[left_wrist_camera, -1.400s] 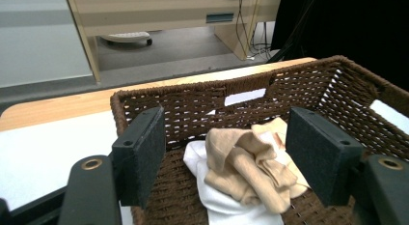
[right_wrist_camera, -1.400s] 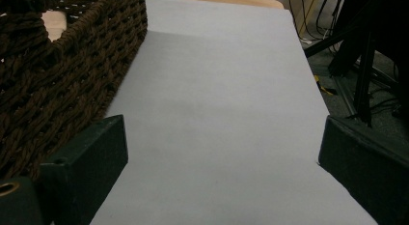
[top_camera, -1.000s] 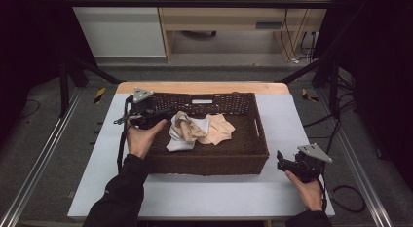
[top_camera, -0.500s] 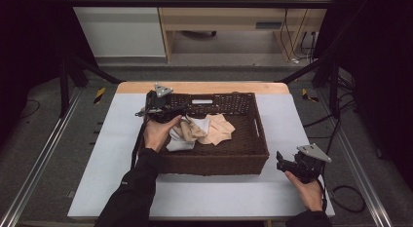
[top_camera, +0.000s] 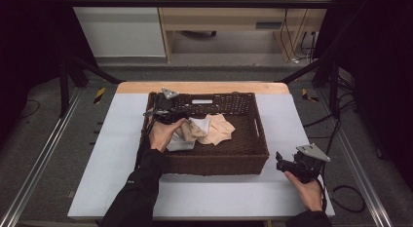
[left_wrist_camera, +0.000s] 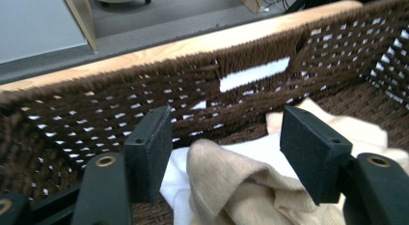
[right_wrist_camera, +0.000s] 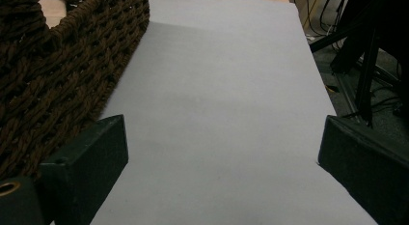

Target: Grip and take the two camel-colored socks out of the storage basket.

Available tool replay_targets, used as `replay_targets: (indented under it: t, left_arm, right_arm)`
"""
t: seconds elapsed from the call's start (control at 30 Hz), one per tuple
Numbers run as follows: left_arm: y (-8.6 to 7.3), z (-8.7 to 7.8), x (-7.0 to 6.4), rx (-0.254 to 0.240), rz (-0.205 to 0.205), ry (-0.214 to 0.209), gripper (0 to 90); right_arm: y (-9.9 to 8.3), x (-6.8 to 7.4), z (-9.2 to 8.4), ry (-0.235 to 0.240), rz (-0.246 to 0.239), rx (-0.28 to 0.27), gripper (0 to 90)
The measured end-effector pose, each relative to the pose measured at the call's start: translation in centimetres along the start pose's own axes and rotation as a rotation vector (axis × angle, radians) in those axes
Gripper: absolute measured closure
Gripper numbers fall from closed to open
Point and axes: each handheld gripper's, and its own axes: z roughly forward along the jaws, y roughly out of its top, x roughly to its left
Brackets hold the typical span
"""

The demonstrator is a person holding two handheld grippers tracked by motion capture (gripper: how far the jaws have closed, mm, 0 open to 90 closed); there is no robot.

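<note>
A dark brown woven basket stands mid-table with a beige cloth and a white cloth crumpled inside. My left gripper is down in the basket's back left part, over the clothes. In the left gripper view its jaws straddle a fold of the beige cloth lying on the white cloth. They have just been closing, but the pads stand off the fabric, so it is open. My right gripper rests on the table right of the basket, wide open and empty.
The white table top has a wooden back edge. The basket wall rises just beyond the left jaws, and its corner is close to the right gripper. Dark stands and cables flank the table.
My left hand has moved from the basket's left rim rightward and down into the basket, onto the clothes. The right hand has stayed put.
</note>
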Motion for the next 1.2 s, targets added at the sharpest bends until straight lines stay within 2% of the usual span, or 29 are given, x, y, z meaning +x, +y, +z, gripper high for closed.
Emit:
replay_targets:
  t: [0.13, 0.37, 0.47, 0.5, 0.57, 0.63, 0.7, 0.93, 1.03, 1.07, 1.1, 1.13, 1.17, 1.2]
  left_arm:
    - [-0.4, 0.5, 0.1, 0.031, -0.01, -0.028, 39.6]
    - [-0.5, 0.8, -0.1, 0.081, 0.007, -0.05, 51.1]
    - [-0.6, 0.9, -0.1, 0.105, -0.01, -0.078, 62.5]
    - [-0.6, 0.9, 0.0, 0.119, -0.016, -0.097, 69.9]
    - [-0.6, 0.9, 0.0, 0.126, -0.02, -0.106, 78.8]
    - [-0.6, 0.8, 0.0, 0.13, -0.026, -0.126, 84.0]
    - [-0.5, 0.5, 0.0, 0.127, -0.017, -0.13, 85.4]
    - [0.1, -1.9, -0.1, 0.018, 0.024, -0.135, 85.9]
    - [0.5, -3.3, 0.2, -0.052, 0.008, -0.146, 86.0]
    - [0.5, -3.3, 0.2, -0.052, 0.008, -0.146, 86.0]
    - [0.7, -4.2, 0.4, -0.086, -0.001, -0.153, 86.0]
    - [0.7, -4.2, 0.4, -0.086, -0.001, -0.153, 86.0]
    - [1.0, -5.3, 0.7, -0.12, -0.004, -0.158, 86.0]
    - [1.0, -5.3, 0.7, -0.12, -0.004, -0.158, 86.0]
  right_arm:
    - [0.0, 0.0, 0.0, 0.0, 0.0, 0.002, 3.9]
    - [0.0, 0.0, 0.1, 0.002, -0.005, 0.012, 3.9]
    - [-0.1, 0.0, 0.1, 0.002, -0.01, 0.01, 3.9]
    - [0.0, 0.0, 0.1, 0.004, -0.005, 0.013, 3.9]
    - [-0.1, 0.0, 0.1, 0.005, -0.007, 0.017, 4.0]
    - [-0.1, 0.0, 0.1, 0.006, -0.009, 0.018, 4.1]
    - [-0.1, 0.1, 0.1, 0.006, -0.009, 0.019, 4.1]
    - [0.0, 0.0, 0.1, 0.005, -0.008, 0.019, 4.1]
    - [0.0, 0.0, 0.0, 0.004, -0.005, 0.019, 4.1]
    - [0.0, 0.0, 0.0, 0.004, -0.005, 0.019, 4.1]
    - [0.0, -0.1, 0.0, 0.002, -0.011, 0.015, 4.1]
    - [0.0, -0.1, 0.0, 0.002, -0.011, 0.015, 4.1]
    - [0.0, 0.0, 0.0, 0.001, -0.01, 0.015, 4.1]
    - [0.0, 0.0, 0.0, 0.001, -0.01, 0.015, 4.1]
